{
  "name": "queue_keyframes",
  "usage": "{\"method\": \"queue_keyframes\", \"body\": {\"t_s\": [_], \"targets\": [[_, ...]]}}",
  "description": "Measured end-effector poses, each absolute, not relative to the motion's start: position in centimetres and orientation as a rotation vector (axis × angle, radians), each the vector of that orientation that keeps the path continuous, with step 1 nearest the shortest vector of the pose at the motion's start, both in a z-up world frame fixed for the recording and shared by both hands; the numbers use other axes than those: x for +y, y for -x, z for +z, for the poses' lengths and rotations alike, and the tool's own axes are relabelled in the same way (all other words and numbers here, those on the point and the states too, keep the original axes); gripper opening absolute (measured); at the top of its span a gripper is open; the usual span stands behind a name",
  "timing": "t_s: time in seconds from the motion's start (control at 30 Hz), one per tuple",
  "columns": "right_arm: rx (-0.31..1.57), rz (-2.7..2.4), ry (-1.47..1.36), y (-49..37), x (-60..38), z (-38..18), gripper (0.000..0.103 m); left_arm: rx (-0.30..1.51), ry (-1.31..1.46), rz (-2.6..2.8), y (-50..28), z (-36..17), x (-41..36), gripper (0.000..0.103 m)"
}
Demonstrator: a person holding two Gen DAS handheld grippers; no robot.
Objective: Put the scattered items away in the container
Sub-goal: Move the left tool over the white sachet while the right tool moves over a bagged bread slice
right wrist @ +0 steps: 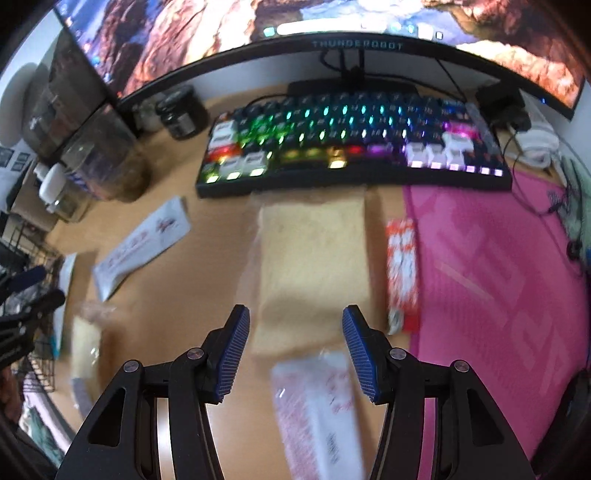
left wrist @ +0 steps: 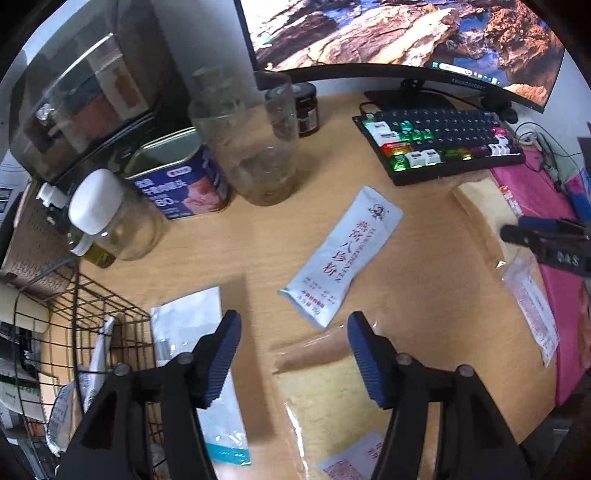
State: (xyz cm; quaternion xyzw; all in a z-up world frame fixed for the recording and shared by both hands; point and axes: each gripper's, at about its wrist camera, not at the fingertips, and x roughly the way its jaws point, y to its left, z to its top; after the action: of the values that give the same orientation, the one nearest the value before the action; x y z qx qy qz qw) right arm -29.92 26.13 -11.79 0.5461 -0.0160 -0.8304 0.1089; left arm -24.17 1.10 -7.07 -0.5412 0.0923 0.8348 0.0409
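Few packets already in wire basket point(left wrist: 110, 325). My L gripper point(left wrist: 293, 354) and R gripper point(right wrist: 295, 347) both apart, empty. Still on desk: white sachet point(left wrist: 343, 254), two bread bags point(right wrist: 314, 273), blue-edged pouch point(left wrist: 207, 369) beside basket.

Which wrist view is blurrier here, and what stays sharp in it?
The right wrist view is smeared: keyboard and bread packet streak, while the right gripper stays crisp. The left wrist view is mostly sharp; the white sachet print shows clearly.

Your right wrist view is smeared by motion blur; the left is sharper. Both bend at the rims, with the monitor point(left wrist: 399, 33) and keyboard point(right wrist: 347, 140) glowing brightly.
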Motion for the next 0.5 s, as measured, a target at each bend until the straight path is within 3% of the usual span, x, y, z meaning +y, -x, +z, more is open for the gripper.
{"method": "queue_keyframes", "body": {"t_s": [0.33,0.5], "targets": [[-0.049,-2.404,-1.68,33.2,25.5,-13.4,0.073,0.23,1.654,2.512,25.2,-8.1,1.0,0.066],[0.059,-2.41,-1.693,33.3,23.5,-14.2,0.082,0.213,1.671,2.51,25.7,-8.7,0.5,0.066]]}}
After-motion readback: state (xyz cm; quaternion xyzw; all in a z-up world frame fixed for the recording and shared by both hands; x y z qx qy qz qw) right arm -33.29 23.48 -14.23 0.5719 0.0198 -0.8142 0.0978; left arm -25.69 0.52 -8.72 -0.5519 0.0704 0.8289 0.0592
